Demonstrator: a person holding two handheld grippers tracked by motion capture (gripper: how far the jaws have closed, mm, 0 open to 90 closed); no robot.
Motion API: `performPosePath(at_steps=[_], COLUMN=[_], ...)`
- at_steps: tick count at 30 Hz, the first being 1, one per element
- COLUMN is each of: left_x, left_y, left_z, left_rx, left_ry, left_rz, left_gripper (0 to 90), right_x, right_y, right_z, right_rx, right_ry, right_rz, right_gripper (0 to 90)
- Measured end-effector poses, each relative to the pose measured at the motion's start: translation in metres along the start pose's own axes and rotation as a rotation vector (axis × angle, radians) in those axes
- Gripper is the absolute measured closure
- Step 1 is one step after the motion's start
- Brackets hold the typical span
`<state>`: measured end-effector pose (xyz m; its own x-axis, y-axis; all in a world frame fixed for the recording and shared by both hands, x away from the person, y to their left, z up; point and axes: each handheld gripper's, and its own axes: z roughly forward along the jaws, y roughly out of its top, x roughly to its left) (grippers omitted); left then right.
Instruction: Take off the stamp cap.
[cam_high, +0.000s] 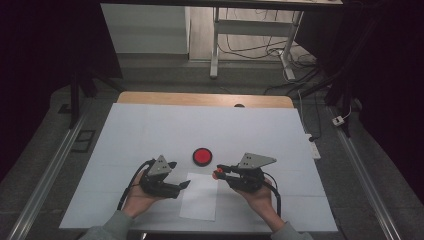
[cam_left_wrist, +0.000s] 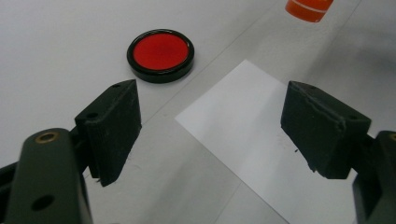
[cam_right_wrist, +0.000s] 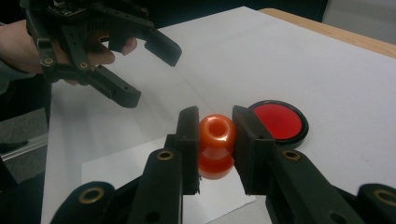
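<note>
An orange knob-shaped piece (cam_right_wrist: 216, 145) is clamped between the two pads of the right gripper (cam_right_wrist: 215, 140); its rounded head and narrower waist are seen between the jaws, which are drawn in close on it. In the high view the right gripper (cam_high: 220, 172) is held just above the upper right corner of a white paper sheet (cam_high: 200, 196), with the orange piece (cam_high: 218, 174) at its tip.

The left gripper (cam_left_wrist: 210, 123) is held wide open, nothing between its pads. Beneath it a corner of the paper sheet (cam_left_wrist: 243, 126) is seen on the tabletop (cam_left_wrist: 56, 42). In the high view the left gripper (cam_high: 180, 175) is placed at the sheet's left edge, jaws pointed toward the right gripper.

A round black disc with a red centre (cam_high: 202, 156) lies flat on the tabletop (cam_high: 150, 130), just beyond the sheet's far edge, between the two grippers and apart from both. The same disc (cam_right_wrist: 279, 122) is seen just behind the right gripper's jaw tip. Each gripper is carried in a hand entering from the near edge.
</note>
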<state>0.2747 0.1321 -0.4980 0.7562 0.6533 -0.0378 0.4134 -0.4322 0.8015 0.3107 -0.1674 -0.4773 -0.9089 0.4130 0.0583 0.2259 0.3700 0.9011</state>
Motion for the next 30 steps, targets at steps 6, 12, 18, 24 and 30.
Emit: performPosePath(at_steps=[6, 12, 18, 24, 30], left_x=[-0.004, -0.008, -0.015, -0.02, -0.025], left_y=[0.004, 0.008, 0.014, 0.019, 0.023], left_z=[0.005, 0.011, 0.018, 0.024, 0.03], left_rx=[0.003, 0.005, 0.007, 0.004, 0.005], left_ry=[-0.012, -0.027, -0.043, -0.059, -0.071], left_rz=[0.009, 0.019, 0.037, 0.051, 0.058], left_gripper=[20.5, 20.5, 20.5, 20.8, 21.0], right_x=[0.001, 0.001, 0.003, 0.003, 0.004], right_y=[0.0, 0.002, 0.004, 0.003, 0.003], right_z=[0.001, 0.001, 0.003, 0.005, 0.006], right_rx=[0.001, -0.006, -0.015, -0.012, -0.015], right_ry=[0.003, 0.005, 0.008, 0.015, 0.015], right_rz=[-0.002, -0.002, -0.003, 0.002, 0.004], right_gripper=[71.7, 71.7, 71.7, 71.7, 71.7])
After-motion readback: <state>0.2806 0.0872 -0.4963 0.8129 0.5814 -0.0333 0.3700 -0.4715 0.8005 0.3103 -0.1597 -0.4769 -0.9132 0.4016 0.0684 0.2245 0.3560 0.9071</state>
